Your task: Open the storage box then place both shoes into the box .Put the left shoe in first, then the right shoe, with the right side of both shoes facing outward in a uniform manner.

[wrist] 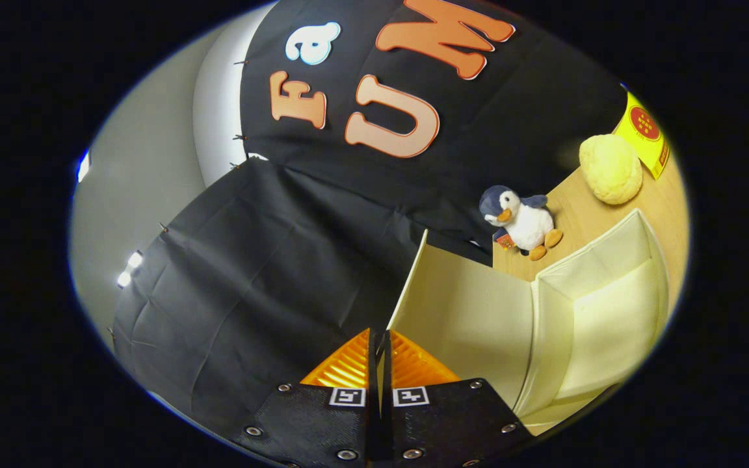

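The cream storage box stands open on the wooden table, its inside bare as far as I can see. Its lid is swung up and stands almost on edge beside the opening. My gripper is shut on the lid's free edge, and a thin cream strip of the lid shows between the two fingers. The whole scene looks tilted from here.
Beyond the box, a plush penguin sits on the table against the black cloth wall. A fluffy yellow ball and a yellow packet lie farther back. Black cloth hangs on the side of the lid away from the box.
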Available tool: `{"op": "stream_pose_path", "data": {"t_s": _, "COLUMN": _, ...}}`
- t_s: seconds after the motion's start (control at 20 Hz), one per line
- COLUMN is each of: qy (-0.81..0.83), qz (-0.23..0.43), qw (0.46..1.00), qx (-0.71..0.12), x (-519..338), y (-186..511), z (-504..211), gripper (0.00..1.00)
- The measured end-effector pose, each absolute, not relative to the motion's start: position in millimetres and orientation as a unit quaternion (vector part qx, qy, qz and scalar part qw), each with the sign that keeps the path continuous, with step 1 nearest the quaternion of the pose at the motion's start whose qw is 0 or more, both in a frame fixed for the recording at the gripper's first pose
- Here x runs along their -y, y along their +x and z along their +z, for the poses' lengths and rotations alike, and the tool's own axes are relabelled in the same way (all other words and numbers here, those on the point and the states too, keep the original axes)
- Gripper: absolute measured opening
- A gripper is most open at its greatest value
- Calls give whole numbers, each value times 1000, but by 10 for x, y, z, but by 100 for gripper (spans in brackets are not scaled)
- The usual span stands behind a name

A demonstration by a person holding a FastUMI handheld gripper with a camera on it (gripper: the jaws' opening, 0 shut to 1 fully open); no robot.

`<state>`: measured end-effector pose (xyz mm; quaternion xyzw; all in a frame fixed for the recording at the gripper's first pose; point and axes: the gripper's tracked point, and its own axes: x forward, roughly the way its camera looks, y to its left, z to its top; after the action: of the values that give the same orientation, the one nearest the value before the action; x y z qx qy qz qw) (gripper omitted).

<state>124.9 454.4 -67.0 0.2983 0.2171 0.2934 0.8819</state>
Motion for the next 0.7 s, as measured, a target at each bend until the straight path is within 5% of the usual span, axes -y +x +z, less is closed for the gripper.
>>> {"op": "stream_pose_path", "data": {"t_s": 0.3, "qy": 277, "qz": 292, "qw": 879, "qx": -255, "x": -5036, "y": 1328, "z": -1051, "gripper": 8}}
{"op": "stream_pose_path", "data": {"t_s": 0.4, "qy": 270, "qz": 287, "qw": 881, "qx": -260, "x": -5056, "y": 1325, "z": -1137, "gripper": 26}}
{"op": "stream_pose_path", "data": {"t_s": 0.55, "qy": 256, "qz": 270, "qw": 892, "qx": -257, "x": -4958, "y": 1376, "z": -1144, "gripper": 88}}
{"op": "stream_pose_path", "data": {"t_s": 0.6, "qy": 250, "qz": 262, "qw": 897, "qx": -253, "x": -4871, "y": 1383, "z": -1127, "gripper": 97}}
{"op": "stream_pose_path", "data": {"t_s": 0.7, "qy": 239, "qz": 244, "qw": 909, "qx": -239, "x": -4654, "y": 1389, "z": -1095, "gripper": 98}}
